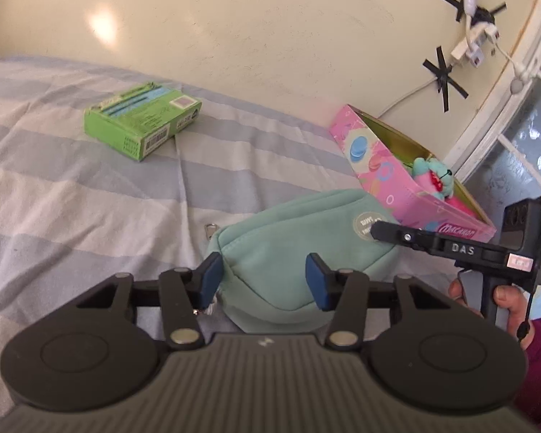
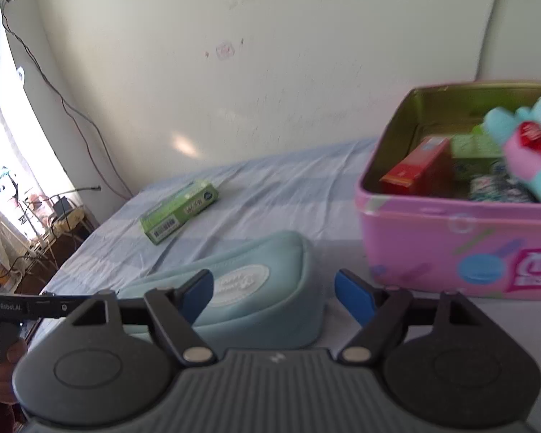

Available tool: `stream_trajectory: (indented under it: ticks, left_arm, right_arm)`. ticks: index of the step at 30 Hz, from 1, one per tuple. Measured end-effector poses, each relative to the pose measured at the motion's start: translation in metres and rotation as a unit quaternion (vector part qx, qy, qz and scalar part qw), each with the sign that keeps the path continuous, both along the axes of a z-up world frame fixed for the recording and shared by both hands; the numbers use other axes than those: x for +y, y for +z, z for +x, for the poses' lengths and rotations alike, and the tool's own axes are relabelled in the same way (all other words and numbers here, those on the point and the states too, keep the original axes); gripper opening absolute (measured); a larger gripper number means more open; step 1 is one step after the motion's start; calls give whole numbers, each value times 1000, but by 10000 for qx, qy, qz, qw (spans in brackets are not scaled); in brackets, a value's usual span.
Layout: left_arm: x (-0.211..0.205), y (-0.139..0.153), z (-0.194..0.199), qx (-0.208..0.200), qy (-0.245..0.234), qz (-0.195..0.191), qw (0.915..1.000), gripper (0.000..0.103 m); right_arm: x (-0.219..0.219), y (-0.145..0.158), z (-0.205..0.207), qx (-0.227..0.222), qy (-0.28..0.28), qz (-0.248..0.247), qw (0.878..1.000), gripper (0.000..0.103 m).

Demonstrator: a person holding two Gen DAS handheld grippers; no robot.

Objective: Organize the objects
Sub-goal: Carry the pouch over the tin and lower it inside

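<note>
Your two grippers are at the mint pouch on the bed.
The mint pouch [image 1: 299, 252] lies on the striped bed sheet [image 1: 72, 187], just beside the pink tin [image 2: 451, 249]. Your left gripper [image 1: 263, 279] stands narrowly open around its near end, not pressing; your right gripper [image 2: 274, 294] is wider, holding nothing. The green box [image 1: 140, 119] lies well apart.
</note>
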State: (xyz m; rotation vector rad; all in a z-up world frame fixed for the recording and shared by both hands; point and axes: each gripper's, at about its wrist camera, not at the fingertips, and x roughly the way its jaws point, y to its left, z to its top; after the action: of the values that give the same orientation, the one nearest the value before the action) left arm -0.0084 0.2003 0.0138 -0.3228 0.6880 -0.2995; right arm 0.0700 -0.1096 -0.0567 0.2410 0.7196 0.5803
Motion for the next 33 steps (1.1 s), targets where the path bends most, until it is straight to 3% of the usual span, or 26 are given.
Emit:
stream_trajectory:
  ticks: [1, 2, 3, 5, 6, 7, 9, 11, 12, 13, 16, 19, 21, 24, 26, 28, 29, 30, 33]
  left_arm:
    - [0, 5, -1, -28, -432, -475, 9979, 1]
    - [-1, 10, 2, 84, -1012, -1248, 9870, 4]
    - [-12, 23, 3, -52, -1355, -1543, 9787, 3]
    - [-50, 58, 0, -712, -1437, -506, 9858, 4]
    - [-65, 72, 0, -988, -1556, -131, 9828, 4]
    - [-73, 83, 3, -1127, -1703, -80, 9789, 7]
    - [-73, 96, 10, -1169, -1734, -204, 9777, 10]
    - [-63, 99, 12, -1098, -1305, 107, 9853, 26]
    - [-52, 96, 10, -1029, -935, 246, 9900, 50]
    - [-39, 90, 8, -940, -589, 307, 9934, 62]
    - [9, 67, -6, -356, 374, 101, 9986, 64]
    - [45, 42, -27, 175, 1102, -182, 9936, 71]
    - [56, 30, -39, 391, 1363, -323, 9894, 72]
    - [58, 14, -39, 601, 1333, -725, 9866, 84]
    - [47, 5, -26, 737, 1133, -694, 9884, 83]
    - [30, -3, -15, 722, 1047, -302, 9914, 78]
    - [21, 1, -12, 674, 995, 2, 9928, 75]
    - [12, 7, -10, 628, 911, 221, 9936, 71]
    - [7, 34, 2, 308, 637, -149, 9974, 69]
  right_arm:
    - [6, -4, 3, 76, -44, -76, 9999, 65]
    - [12, -3, -2, -66, -112, -227, 9997, 58]
    - [15, 2, -8, -190, -38, -331, 9993, 39]
    - [11, 16, -18, -175, 507, 199, 9984, 24]
    - [12, 28, -24, -294, 654, 261, 9971, 20]
    - [14, 41, -33, -657, 559, -19, 9963, 19]
    - [13, 63, -49, -1505, 297, -715, 9856, 21]
    - [-1, 74, -57, -1779, 183, -865, 9801, 24]
    - [-10, 75, -60, -1762, 221, -804, 9808, 30]
    - [-18, 74, -61, -1713, 269, -747, 9820, 34]
    - [-32, 61, -60, -1480, 337, -605, 9866, 40]
    - [-26, 44, -37, -943, 538, -174, 9939, 45]
    - [-14, 32, -25, -652, 744, -12, 9951, 55]
    - [7, 19, -15, -507, 936, -182, 9942, 68]
    - [21, 9, -9, -347, 1092, -265, 9931, 79]
    - [33, -4, -3, -148, 1202, -360, 9920, 78]
    - [37, -13, -1, 41, 1285, -276, 9913, 72]
    - [40, -15, -4, -43, 1287, -168, 9915, 67]
    - [37, -2, -14, -249, 1048, -332, 9936, 59]
